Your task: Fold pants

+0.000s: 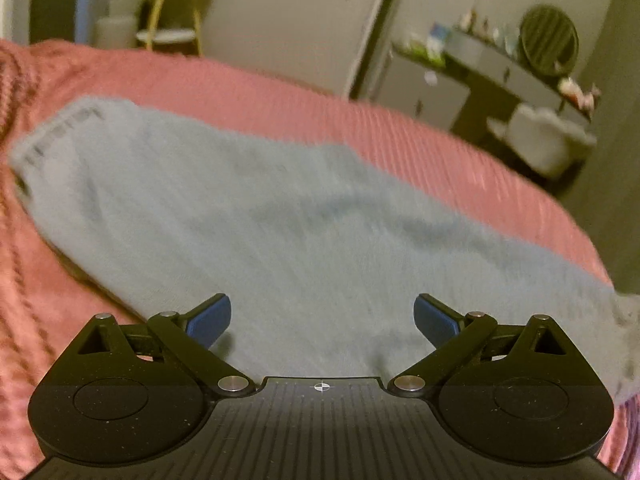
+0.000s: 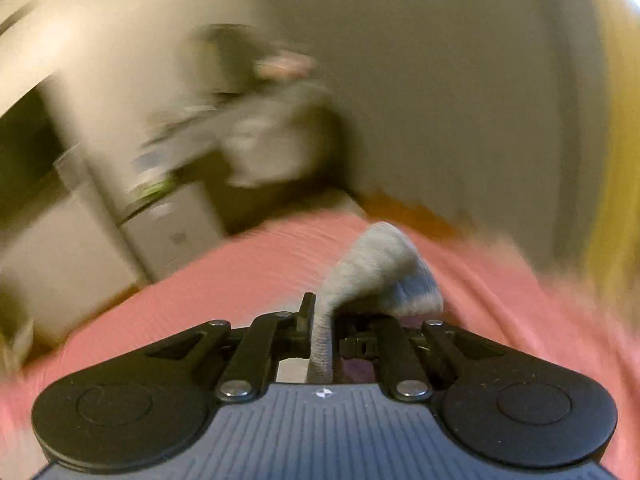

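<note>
Left gripper (image 1: 322, 318) fingers spread above grey pants (image 1: 240, 216); right gripper (image 2: 322, 320) fingers pinching their fabric.

Grey pants (image 1: 280, 216); pink ribbed bedspread (image 1: 400, 128).

Pants (image 1: 280, 220): light grey knit, soft fabric, laid long & mostly flat on a pink ribbed bedspread (image 1: 400, 120). In left wrist view they run from approx 10 o'clock, where a stitched end sits, down to 4 o'clock. In right wrist view a bunched grey end (image 2: 372, 272) stands up at centre, pinched, w/ a fold drooping toward 3 o'clock.
</note>
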`<action>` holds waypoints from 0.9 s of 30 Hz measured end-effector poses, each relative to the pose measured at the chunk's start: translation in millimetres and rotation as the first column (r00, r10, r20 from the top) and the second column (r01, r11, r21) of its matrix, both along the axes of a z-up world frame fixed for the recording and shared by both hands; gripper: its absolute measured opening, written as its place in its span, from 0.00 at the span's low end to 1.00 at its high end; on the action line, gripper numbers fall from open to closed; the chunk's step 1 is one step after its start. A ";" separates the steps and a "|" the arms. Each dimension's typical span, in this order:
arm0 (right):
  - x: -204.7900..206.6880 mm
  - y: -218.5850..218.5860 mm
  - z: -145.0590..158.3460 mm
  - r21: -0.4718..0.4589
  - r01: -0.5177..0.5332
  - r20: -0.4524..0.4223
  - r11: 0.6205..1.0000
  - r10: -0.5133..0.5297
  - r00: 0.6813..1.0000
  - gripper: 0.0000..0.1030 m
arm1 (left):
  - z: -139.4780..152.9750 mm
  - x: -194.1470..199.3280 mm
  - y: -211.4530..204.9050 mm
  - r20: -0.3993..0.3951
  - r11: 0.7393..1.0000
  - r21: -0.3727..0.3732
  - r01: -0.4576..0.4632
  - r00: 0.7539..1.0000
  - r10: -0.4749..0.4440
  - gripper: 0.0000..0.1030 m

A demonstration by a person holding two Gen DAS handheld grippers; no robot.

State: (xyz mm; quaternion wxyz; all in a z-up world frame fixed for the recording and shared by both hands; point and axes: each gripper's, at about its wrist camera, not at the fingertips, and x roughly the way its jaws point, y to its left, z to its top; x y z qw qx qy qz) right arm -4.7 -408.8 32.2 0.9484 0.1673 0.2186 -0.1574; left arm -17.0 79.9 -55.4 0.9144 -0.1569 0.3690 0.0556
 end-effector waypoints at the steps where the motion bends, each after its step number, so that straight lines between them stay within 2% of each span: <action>1: 6.4 30.2 12.9 -0.081 -0.090 0.017 0.993 0.091 0.996 0.10 | 5.7 -2.8 4.8 0.017 1.000 0.012 -0.015 1.000 0.015 0.98; 3: 13.7 100.5 27.6 -0.205 -0.311 0.023 0.928 0.322 0.946 0.10 | 14.9 -8.2 14.7 0.044 0.999 0.033 -0.042 0.998 0.041 0.98; 5: 10.9 175.1 20.0 -0.293 -0.532 -0.036 0.794 0.547 0.836 0.10 | 19.0 -13.6 22.7 0.057 0.997 0.044 -0.056 0.997 0.053 0.98; 6: 7.6 207.2 7.4 -0.311 -0.616 -0.078 0.724 0.626 0.776 0.10 | 18.5 -16.8 27.4 0.057 0.997 0.047 -0.064 0.996 0.061 0.98; 8: 3.0 265.2 -34.6 -0.293 -0.736 -0.184 0.611 0.719 0.670 0.11 | 13.0 -21.5 36.7 0.039 0.996 0.052 -0.079 0.996 0.077 0.98; 10: 4.3 306.1 -84.6 -0.211 -0.817 -0.320 0.536 0.752 0.576 0.11 | 3.5 -25.0 45.2 -0.017 0.995 0.050 -0.087 0.996 0.088 0.98; 11: 0.4 320.1 -107.0 -0.193 -0.822 -0.362 0.536 0.740 0.567 0.13 | -1.5 -26.8 48.9 -0.047 0.995 0.043 -0.088 0.995 0.090 0.98; 12: -9.8 325.4 -114.5 -0.256 -0.795 -0.330 0.549 0.724 0.606 0.15 | -5.3 -29.8 51.6 -0.061 0.996 0.033 -0.085 0.994 0.086 0.98; 13: -16.5 327.6 -115.9 -0.290 -0.781 -0.313 0.553 0.716 0.623 0.15 | -8.8 -31.9 53.6 -0.068 0.996 0.023 -0.081 0.994 0.082 0.98; 16: -14.4 319.7 -104.9 -0.239 -0.791 -0.314 0.563 0.726 0.611 0.14 | -16.5 -28.1 60.0 -0.101 0.996 -0.032 -0.081 0.992 0.078 0.98; 20: -20.6 313.8 -94.0 -0.284 -0.801 -0.291 0.526 0.749 0.595 0.12 | -20.0 -22.7 52.1 -0.098 0.997 -0.061 -0.048 0.994 0.041 0.98; 22: -27.4 307.1 -92.2 -0.254 -0.798 -0.262 0.547 0.755 0.601 0.12 | -20.6 -22.2 47.1 -0.095 0.999 -0.048 -0.019 0.995 0.014 0.98; 24: -31.9 302.8 -96.5 -0.217 -0.795 -0.259 0.567 0.752 0.606 0.11 | -21.3 -22.3 47.2 -0.100 0.998 -0.052 -0.021 0.995 0.016 0.98; 27: -32.1 297.8 -86.1 -0.201 -0.784 -0.240 0.587 0.747 0.620 0.11 | -23.5 -19.0 52.4 -0.108 0.997 -0.067 -0.037 0.994 0.030 0.98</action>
